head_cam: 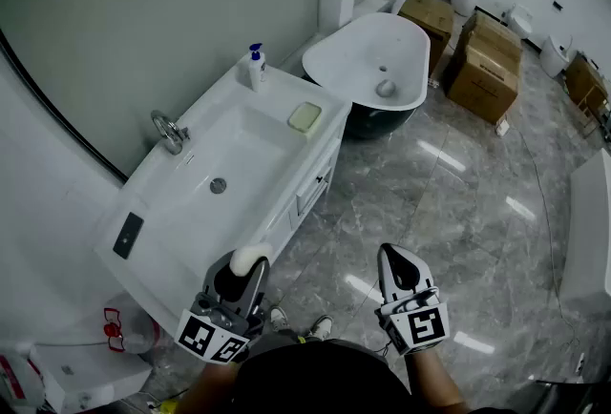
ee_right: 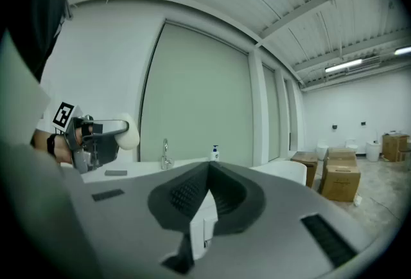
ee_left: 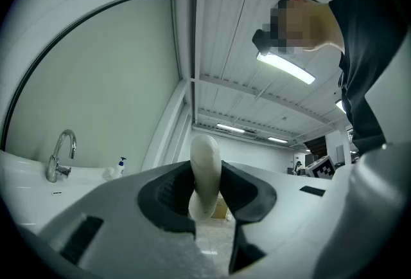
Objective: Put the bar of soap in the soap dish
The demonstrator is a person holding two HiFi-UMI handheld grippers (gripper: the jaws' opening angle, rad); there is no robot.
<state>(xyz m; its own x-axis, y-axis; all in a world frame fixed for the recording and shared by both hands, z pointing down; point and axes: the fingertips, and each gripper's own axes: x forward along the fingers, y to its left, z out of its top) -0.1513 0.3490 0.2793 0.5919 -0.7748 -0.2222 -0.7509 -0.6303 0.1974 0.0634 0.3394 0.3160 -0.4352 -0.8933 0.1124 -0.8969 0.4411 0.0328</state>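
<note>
A white oval bar of soap stands edgewise between the jaws of my left gripper, which is shut on it, near the front edge of the white sink counter. In the left gripper view the soap fills the gap of the left gripper and sticks up past it. The pale green soap dish sits on the counter's far right corner, well away from the soap. My right gripper hangs over the floor with its jaws shut and nothing in them; from the right gripper I see the soap to its left.
The counter has a basin with a chrome faucet, a blue-topped pump bottle at the back and a black slab near the front. A white bathtub and cardboard boxes stand beyond on the marble floor.
</note>
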